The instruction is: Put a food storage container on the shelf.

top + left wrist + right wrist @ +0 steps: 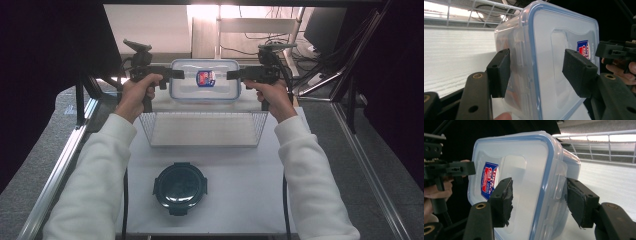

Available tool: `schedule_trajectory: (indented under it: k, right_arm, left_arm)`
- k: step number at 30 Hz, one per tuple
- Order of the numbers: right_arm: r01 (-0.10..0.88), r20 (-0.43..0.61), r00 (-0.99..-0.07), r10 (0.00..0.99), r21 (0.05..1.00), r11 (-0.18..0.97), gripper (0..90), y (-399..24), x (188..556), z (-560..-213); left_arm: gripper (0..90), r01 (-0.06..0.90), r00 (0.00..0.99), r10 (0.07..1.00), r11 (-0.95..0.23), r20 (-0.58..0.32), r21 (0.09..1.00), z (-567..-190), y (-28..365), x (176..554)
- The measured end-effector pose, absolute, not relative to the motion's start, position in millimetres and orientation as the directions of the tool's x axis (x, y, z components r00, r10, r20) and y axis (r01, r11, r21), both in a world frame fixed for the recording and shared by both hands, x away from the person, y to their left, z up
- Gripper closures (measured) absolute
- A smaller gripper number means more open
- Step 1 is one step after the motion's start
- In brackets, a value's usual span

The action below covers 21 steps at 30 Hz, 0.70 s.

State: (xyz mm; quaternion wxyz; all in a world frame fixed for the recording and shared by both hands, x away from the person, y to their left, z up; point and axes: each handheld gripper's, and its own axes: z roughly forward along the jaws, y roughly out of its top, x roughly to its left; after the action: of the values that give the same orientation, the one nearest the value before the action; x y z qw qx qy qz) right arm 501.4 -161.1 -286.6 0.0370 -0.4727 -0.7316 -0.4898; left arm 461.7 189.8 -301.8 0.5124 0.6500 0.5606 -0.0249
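White and flat, the surface runs away from the person between metal rails, with dark curtains at both sides and a monitor and cables at the far right.

Three containers are in sight, one of each kind. A clear rectangular box with a blue-sealed lid and a red-and-blue label is held up in the air beyond and above the wire basket, near the far end of the surface. Its long axis runs left to right across the high view and its lid faces up toward that camera. Nothing can be made out inside it for certain. The wire basket is rectangular, also lying crosswise, and holds nothing. Nearer the person sits a dark round container with its lid clipped on; its contents are hidden.

Two hand-held grippers carry the box, one at each short end. The left hand-held gripper stands about half open, one pad pressed on the lid and the other against the underside of the box, clamping its left end. The right hand-held gripper is likewise about half open, one pad on the lid and the other at the box's bottom side near a lid clip, holding the right end. Both arms wear white sleeves.
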Motion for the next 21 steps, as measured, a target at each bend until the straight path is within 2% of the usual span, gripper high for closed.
schedule_trajectory:
  k: [9, 21]
  right_arm:
    - [0.790, 0.586, -0.450, 0.673, 0.612, -0.005, 38.5, -157.7, 515.8, -293.5]
    - [0.841, 0.606, -0.326, 0.725, 0.536, -0.070, 34.4, -148.7, 524.7, -296.7]
  left_arm:
    - [39.1, 0.780, 0.323, 0.689, 0.194, -0.649, 0.595, -310.2, 191.4, 476.3]
    - [38.1, 0.794, 0.279, 0.669, 0.243, -0.689, 0.557, -320.3, 191.7, 488.1]
